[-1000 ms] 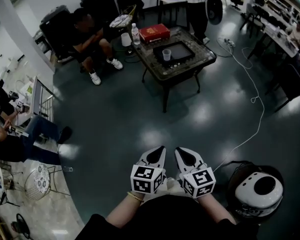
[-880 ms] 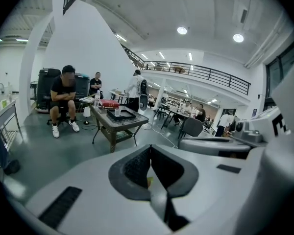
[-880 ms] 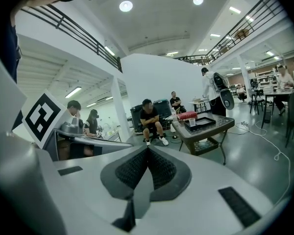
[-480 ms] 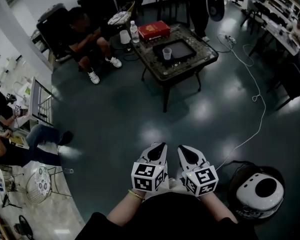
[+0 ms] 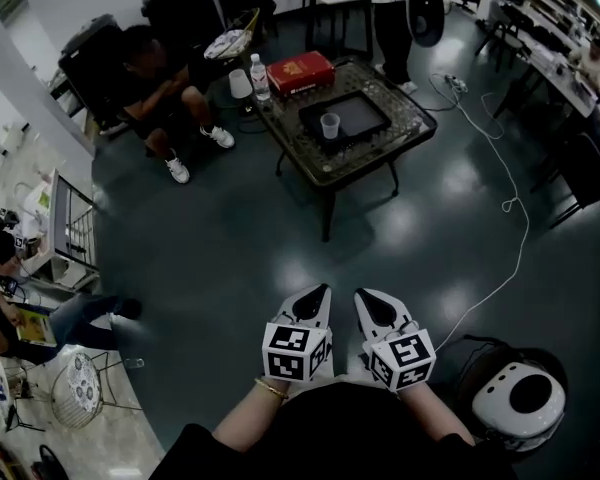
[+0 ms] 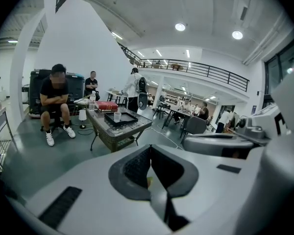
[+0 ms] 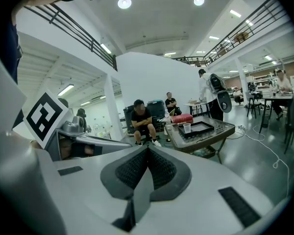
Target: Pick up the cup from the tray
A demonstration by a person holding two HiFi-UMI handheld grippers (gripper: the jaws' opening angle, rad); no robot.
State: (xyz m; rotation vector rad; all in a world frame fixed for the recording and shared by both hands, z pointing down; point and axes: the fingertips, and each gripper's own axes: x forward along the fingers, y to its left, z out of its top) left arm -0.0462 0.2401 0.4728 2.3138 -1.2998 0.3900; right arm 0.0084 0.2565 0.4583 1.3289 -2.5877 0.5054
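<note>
A clear plastic cup (image 5: 329, 125) stands upright on a black tray (image 5: 346, 118) on a low wicker table (image 5: 380, 151) far across the floor. It shows small as the cup (image 6: 117, 116) in the left gripper view and the cup (image 7: 186, 128) in the right gripper view. My left gripper (image 5: 318, 295) and right gripper (image 5: 362, 297) are held side by side close to my body, both shut with nothing between their jaws, well short of the table.
A red box (image 5: 300, 69), a water bottle (image 5: 259, 72) and a white cup (image 5: 240, 83) stand at the table's far side. A seated person (image 5: 155, 78) is left of the table, others at the left edge. A white cable (image 5: 510, 204) runs along the floor; a helmet (image 5: 518, 398) lies at my right.
The view has shifted slightly: the table and seated person sit a little higher and further left in the head view. Both grippers stay shut and together.
</note>
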